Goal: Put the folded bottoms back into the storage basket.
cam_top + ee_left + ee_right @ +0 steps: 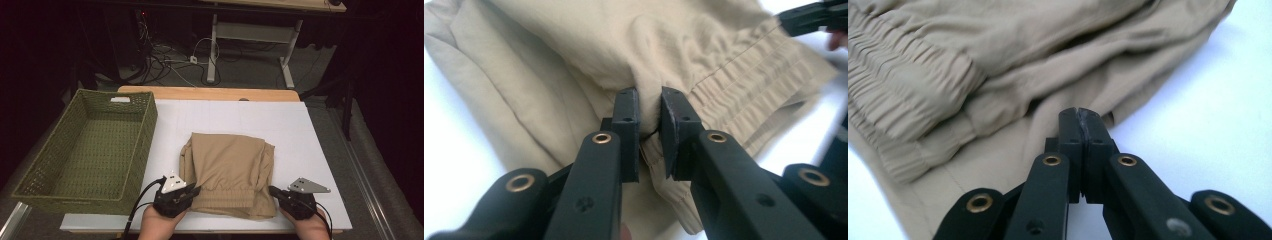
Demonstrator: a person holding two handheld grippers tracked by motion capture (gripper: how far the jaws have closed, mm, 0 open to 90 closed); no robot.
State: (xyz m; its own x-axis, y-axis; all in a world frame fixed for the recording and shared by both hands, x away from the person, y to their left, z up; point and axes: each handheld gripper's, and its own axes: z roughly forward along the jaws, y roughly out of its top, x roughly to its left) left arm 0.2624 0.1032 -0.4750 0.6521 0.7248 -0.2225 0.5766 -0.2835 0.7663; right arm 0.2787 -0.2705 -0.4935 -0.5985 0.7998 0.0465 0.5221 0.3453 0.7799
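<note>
Folded tan trousers (230, 165) with an elastic waistband lie on the white sheet (300, 135), waistband toward the near edge. My left gripper (197, 189) sits at the near left corner of the trousers. In the left gripper view its jaws (650, 107) pinch a raised fold of the tan cloth (574, 50) beside the waistband. My right gripper (272, 190) is at the near right corner. In the right gripper view its jaws (1080, 112) are pressed together, tips at the edge of the cloth (998, 50); whether cloth is caught between them I cannot tell.
A green woven basket (145, 130) stands on the table to the left of the trousers. The other gripper (814, 15) shows at the top right of the left gripper view. Beyond the table are a desk frame and cables on the floor.
</note>
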